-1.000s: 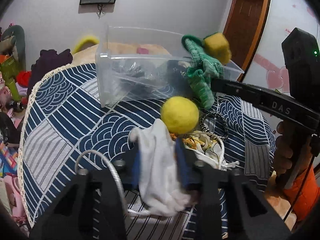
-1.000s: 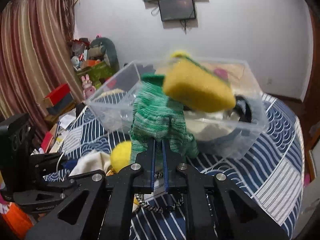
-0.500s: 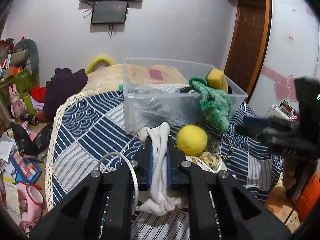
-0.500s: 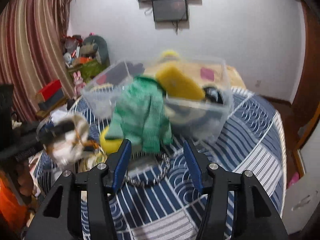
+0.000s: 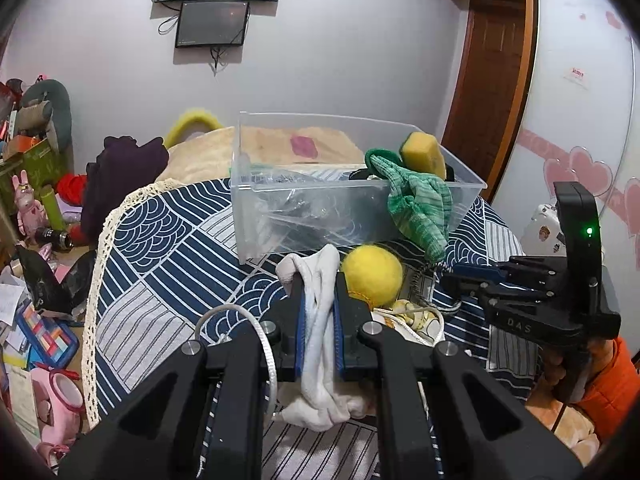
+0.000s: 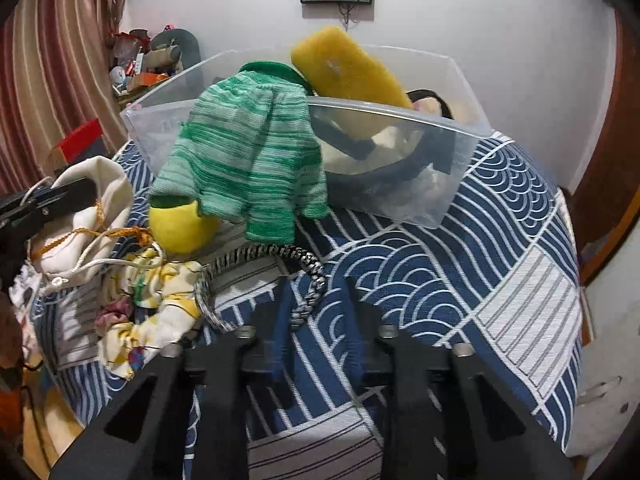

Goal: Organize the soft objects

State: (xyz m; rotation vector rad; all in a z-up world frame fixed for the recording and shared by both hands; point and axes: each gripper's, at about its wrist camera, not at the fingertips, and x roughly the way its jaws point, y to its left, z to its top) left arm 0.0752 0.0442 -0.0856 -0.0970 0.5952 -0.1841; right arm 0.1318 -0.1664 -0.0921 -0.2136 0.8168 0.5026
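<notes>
Your right gripper [image 6: 314, 312] is blurred; jaws just closed on the braided cord [image 6: 308, 280]. It's let go of the green knit [image 6: 248, 160], now draped over the clear bin [image 5: 466, 186] rim w/ yellow sponge [image 5: 424, 156] inside. Left gripper [image 5: 320, 312] clamps white cloth [image 5: 320, 320] above the bed [image 5: 160, 248].

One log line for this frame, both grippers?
left gripper: shut on white cloth | right gripper: jaws just closed, cord between them | green glove: draped over bin rim
</notes>
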